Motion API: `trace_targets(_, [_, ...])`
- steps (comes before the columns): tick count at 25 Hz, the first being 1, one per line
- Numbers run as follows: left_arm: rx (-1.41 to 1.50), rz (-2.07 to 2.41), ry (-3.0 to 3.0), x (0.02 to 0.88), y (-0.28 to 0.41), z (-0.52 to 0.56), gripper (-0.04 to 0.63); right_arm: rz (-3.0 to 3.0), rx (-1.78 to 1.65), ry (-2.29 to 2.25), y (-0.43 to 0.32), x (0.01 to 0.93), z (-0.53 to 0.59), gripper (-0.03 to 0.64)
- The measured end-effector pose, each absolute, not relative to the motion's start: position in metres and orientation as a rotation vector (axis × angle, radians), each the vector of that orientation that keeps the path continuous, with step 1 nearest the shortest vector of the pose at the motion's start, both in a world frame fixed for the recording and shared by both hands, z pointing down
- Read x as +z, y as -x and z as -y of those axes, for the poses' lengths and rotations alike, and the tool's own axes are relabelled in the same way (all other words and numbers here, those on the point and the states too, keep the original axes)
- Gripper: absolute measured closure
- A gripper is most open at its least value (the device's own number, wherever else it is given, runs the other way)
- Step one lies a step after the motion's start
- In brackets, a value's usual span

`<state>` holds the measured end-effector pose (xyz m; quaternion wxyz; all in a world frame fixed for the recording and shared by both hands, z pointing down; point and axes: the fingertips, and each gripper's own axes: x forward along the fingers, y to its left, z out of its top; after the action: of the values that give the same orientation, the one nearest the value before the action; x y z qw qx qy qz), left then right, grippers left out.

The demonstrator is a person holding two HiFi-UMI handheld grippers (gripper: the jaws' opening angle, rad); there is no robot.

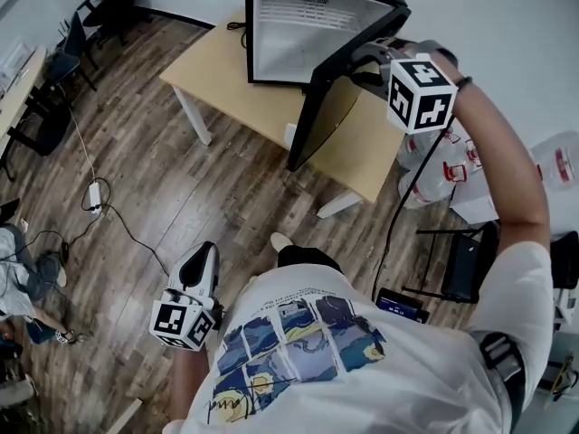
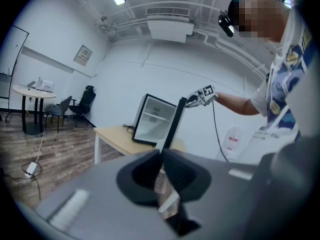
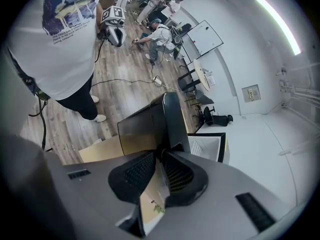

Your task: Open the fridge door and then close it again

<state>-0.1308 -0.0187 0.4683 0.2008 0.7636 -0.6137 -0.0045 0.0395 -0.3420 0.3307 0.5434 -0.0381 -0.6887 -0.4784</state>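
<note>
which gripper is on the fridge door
The right gripper, closed on the open fridge door's top edge; the left gripper hangs shut and empty, low beside the person.

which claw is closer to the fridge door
Right. The right claw is at the top edge of the open fridge door; the left claw hangs low by the person's side, far from it.

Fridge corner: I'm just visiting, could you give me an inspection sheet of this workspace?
Surface: light wooden table, carrying the fridge.
Job's things: mini fridge open; fridge door swung wide.
Clutter: water bottles on the floor beside the table.
Claws: right claw pinches the door's top edge; left claw closed, empty, held low.
Cables: black cable hangs from the right claw; power strip on the floor.
Surroundings: wooden floor, office chairs.
</note>
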Motion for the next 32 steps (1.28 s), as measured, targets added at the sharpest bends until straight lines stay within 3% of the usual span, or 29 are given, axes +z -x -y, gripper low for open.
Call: trace_targets(32, [0.083,1.903,-2.019,0.451,0.150,0.092,0.565,1.847,-1.092,0.122,0.060,0.334,0.415,0.566])
